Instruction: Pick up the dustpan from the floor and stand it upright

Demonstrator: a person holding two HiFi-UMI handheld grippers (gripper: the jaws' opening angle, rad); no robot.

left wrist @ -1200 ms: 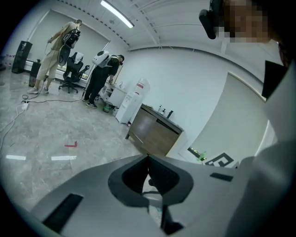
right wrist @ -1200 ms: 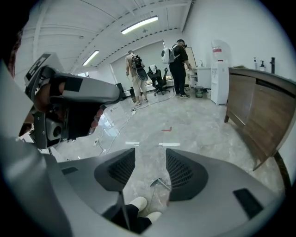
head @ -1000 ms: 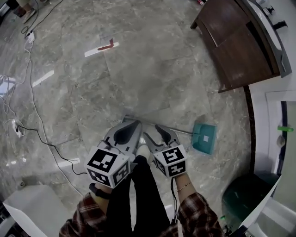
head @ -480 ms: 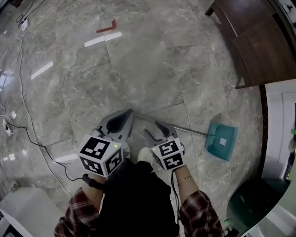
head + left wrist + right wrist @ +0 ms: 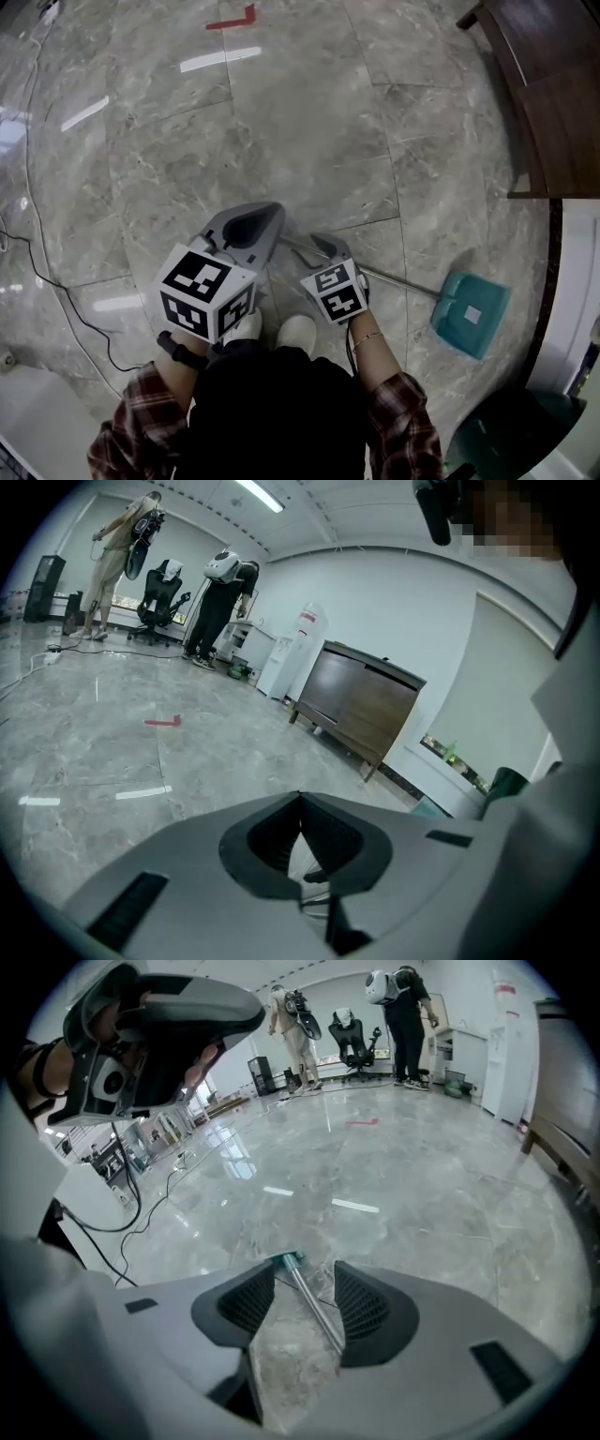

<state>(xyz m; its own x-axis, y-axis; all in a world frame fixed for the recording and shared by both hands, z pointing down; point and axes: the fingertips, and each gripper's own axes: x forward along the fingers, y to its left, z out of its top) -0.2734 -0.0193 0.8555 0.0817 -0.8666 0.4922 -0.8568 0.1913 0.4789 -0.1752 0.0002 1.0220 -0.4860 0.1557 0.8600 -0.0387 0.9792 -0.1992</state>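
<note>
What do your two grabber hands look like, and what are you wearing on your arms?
The left gripper and right gripper are smooth grey shells that narrow to two jaws with dark ribbed pads. Each carries a white cube printed with black square markers. The sleeves are red plaid. A dark band circles the left wrist, and a thin bracelet circles the right.

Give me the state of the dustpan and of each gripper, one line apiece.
dustpan: lying flat on the floor, not yet upright
dustpan handle: down on the floor, running between the right gripper's jaws, not clamped
right gripper: open, jaws either side of the handle
left gripper: shut, holding nothing
</note>
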